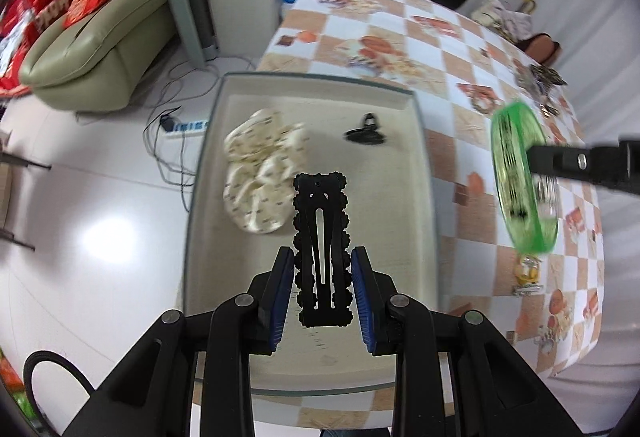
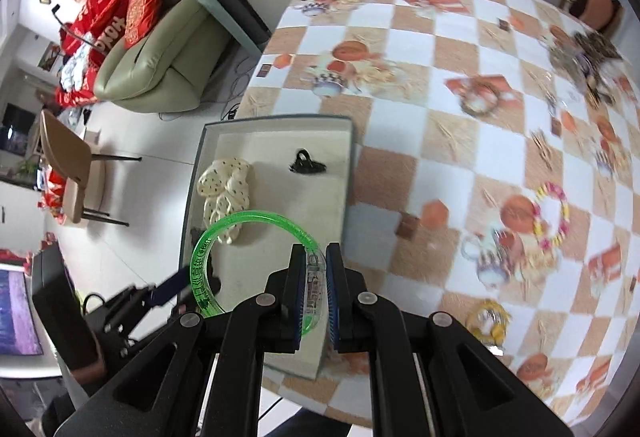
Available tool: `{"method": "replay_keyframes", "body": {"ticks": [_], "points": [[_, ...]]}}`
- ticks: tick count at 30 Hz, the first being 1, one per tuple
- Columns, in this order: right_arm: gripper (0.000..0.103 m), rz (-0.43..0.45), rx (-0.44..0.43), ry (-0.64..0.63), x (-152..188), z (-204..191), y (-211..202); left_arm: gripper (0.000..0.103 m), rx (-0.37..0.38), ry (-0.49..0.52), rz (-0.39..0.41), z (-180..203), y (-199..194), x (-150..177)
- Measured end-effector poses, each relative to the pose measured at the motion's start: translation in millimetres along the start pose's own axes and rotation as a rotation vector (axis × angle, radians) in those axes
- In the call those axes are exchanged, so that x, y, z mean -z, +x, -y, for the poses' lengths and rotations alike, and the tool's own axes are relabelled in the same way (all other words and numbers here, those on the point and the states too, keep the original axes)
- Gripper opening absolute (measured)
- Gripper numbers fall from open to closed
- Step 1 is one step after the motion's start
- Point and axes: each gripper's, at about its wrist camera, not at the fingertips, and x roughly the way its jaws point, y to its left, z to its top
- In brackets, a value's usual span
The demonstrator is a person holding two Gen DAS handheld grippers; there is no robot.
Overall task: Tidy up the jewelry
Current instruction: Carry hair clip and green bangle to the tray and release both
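My left gripper point(image 1: 323, 279) is shut on a black scalloped hair clip point(image 1: 320, 237) and holds it above the glass tray point(image 1: 416, 125). In the tray lie a cream dotted scrunchie point(image 1: 262, 165) and a small black clip point(image 1: 366, 133). My right gripper point(image 2: 316, 277) is shut on a green translucent bangle point(image 2: 224, 233) and holds it over the tray's point(image 2: 348, 157) near right part. The bangle point(image 1: 520, 177) and right gripper also show at the right of the left wrist view. The left gripper point(image 2: 172, 285) shows at the lower left of the right wrist view.
The tray sits at the left edge of a checkered tablecloth point(image 2: 460, 117). On the cloth lie a pink-yellow bead bracelet point(image 2: 552, 217), a yellow piece point(image 2: 490, 321), a ring-shaped piece point(image 2: 478, 101) and a jewelry heap point(image 2: 584, 65). A sofa point(image 2: 160, 49) and chair point(image 2: 68, 165) stand beyond.
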Motion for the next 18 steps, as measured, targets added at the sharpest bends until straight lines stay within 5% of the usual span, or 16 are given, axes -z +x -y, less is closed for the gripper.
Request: {"method": "replay_keyframes", "body": {"ticks": [18], "points": [[0.011, -0.022, 0.113, -0.027, -63, -14, 93, 0.035, -0.092, -0.070, -0.041, -25, 67, -6]]}}
